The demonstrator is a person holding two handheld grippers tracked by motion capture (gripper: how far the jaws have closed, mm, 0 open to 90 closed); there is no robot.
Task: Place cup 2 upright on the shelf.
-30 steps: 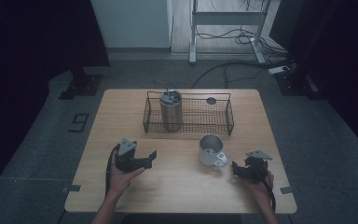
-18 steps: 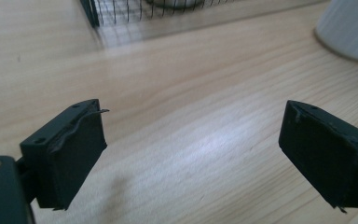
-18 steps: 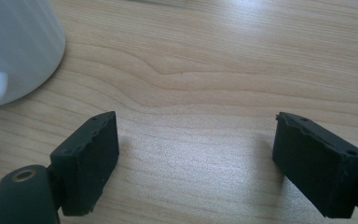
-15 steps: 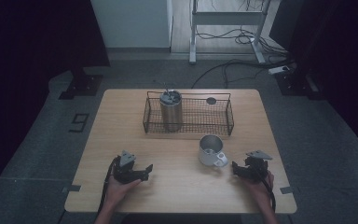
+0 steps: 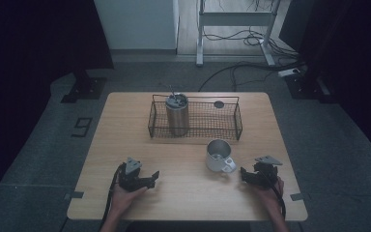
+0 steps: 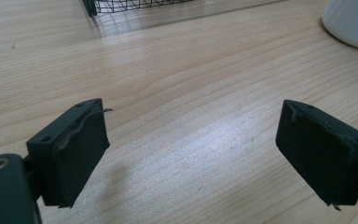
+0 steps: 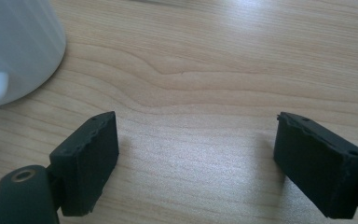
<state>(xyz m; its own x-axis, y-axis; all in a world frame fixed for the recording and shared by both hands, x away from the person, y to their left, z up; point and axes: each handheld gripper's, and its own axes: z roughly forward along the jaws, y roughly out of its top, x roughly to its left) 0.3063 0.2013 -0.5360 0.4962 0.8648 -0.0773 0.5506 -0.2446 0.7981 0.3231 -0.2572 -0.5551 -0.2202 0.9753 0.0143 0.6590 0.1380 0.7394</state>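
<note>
Left hand-held gripper (image 5: 150, 178) lay low over the table (image 5: 125, 125). Its jaws had just been closing with nothing between them, though a clear gap remained. Right hand-held gripper (image 5: 245, 174) sat just beside the white mug (image 5: 217, 154), jaws apart and empty. The mug stood upright on the table in front of the wire basket (image 5: 195, 133), handle toward that gripper. A clean pick would likely need the right jaws squared on the handle or rim before closing. Both forearms came in low, with the hands near the table's near edge.
</note>
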